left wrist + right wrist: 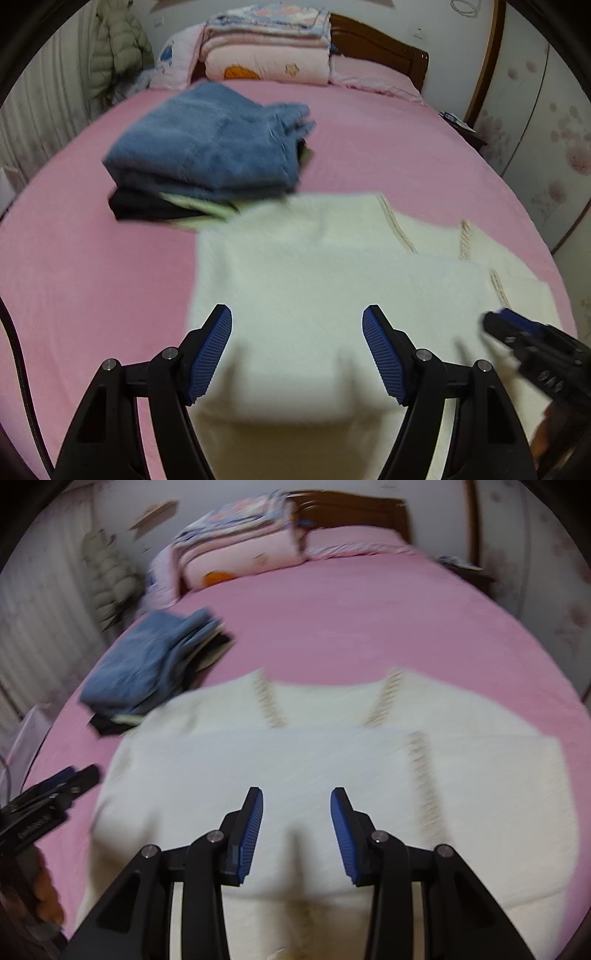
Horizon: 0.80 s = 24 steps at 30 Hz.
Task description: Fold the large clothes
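Your left hand-held gripper [297, 321] hangs above the near part of the cream garment [332, 266], its blue-padded fingers [212, 350] spread wide with nothing between them; only cloth shows in the gap, lying below the pads and apart from them. Your right hand-held gripper [297, 805] hangs over the same garment [314, 760], nearer its middle, its fingers [251, 830] parted less widely and likewise empty. Both frames are blurred, so fine detail of the cloth cannot be read.

The cream garment lies flat on the pink bed [406, 155], folded into a broad rectangle with lines of beige stitching [424, 775] running across it. It fills the space ahead of and beneath both grippers; its near edge runs under the fingers in each view. In the left wrist view the right gripper [496, 321] enters at the right edge, over the garment's right side; in the right wrist view the left gripper [83, 773] enters at the left edge, beside the garment's left border, with part of your hand [44, 893] behind it.

Beyond the garment's far left corner stands a stack of folded clothes [207, 147], a blue piece on top with dark and pale green pieces beneath. Folded pink quilts [266, 48] rest against the wooden headboard [376, 44].
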Tool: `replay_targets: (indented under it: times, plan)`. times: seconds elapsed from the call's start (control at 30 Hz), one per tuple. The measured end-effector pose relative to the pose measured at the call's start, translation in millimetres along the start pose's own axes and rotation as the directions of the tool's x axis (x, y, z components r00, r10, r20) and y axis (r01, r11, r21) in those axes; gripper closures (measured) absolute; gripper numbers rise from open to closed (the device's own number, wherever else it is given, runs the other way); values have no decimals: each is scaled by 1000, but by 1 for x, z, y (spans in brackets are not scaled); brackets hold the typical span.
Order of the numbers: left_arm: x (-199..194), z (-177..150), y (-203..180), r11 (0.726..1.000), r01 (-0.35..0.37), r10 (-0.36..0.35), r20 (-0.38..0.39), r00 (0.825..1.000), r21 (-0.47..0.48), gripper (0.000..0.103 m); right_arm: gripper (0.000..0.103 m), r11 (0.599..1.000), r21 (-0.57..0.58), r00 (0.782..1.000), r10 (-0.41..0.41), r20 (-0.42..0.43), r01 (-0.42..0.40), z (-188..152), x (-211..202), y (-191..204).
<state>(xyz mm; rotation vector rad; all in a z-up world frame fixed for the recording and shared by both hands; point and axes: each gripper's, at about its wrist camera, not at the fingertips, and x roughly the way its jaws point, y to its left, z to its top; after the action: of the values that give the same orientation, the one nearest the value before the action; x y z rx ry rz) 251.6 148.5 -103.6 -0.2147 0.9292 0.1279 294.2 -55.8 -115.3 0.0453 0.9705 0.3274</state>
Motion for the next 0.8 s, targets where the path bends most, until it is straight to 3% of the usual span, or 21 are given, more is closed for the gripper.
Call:
replay_targets:
  times: [0.07,0.17,0.23,0.33,0.37,0.4,0.47,0.6,0.8]
  plan:
    - [10,-16,-4,1000,-18,19,-45,999,21,31,65,999,-43,1000,-1,-25,-1,-10,9,13]
    - [35,-34,4,994,-90,96,-96,991,68,32,65,993,-89,993,-83,-87,75,-27,32,11]
    - [36,-39,12,994,-75,81,-78,994,78,32,67,988,-86,989,-132,-73,126,-30,34,-5]
    - [32,-40,18,995,-59,64,-63,996,84,33,67,963,-46,963,-268,-41,266,-34,22,-46]
    - [31,-39,20,995,-49,55,-64,996,89,33,70,964,-21,963,-266,-40,266,-36,17,-61]
    - [33,-39,22,995,-43,49,-65,997,94,33,81,976,8,975,-219,-43,220,-39,13,-75]
    - [38,-37,24,994,-37,44,-70,997,102,33,93,981,32,980,-190,-50,192,-42,7,-89]
    - [39,-33,26,994,-35,44,-87,995,107,31,91,982,65,983,-175,-63,179,-43,1,-91]
    - [20,-31,20,997,-31,40,-108,993,77,19,89,978,112,983,-167,-75,175,-42,-7,-81]
